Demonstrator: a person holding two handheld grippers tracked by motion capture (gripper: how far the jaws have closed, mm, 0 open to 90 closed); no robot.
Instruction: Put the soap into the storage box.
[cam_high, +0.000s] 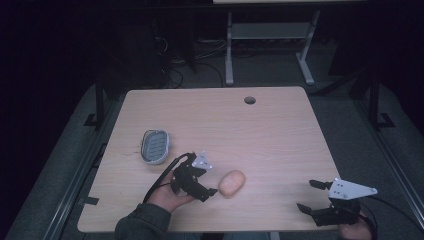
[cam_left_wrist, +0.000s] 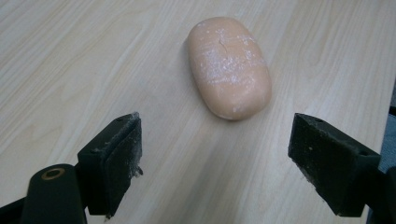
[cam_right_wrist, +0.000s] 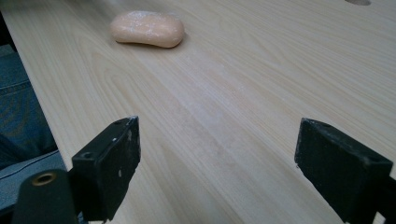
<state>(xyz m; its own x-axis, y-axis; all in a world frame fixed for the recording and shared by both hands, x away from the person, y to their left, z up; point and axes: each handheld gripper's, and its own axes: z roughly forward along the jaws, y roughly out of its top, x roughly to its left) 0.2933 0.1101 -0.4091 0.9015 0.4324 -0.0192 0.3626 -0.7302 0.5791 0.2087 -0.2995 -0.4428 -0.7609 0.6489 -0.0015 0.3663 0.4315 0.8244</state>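
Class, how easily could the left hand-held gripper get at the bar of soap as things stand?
Probably easily, yes. The left hand-held gripper is open, with the soap lying flat on the bare table just ahead of its jaws. Nothing stands between them; the soap dish sits off to the other side.

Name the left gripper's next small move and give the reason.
Probably ease the left gripper forward until its open jaws straddle the soap. The soap lies on the table just ahead of the jaws, untouched, and roughly centred between them.
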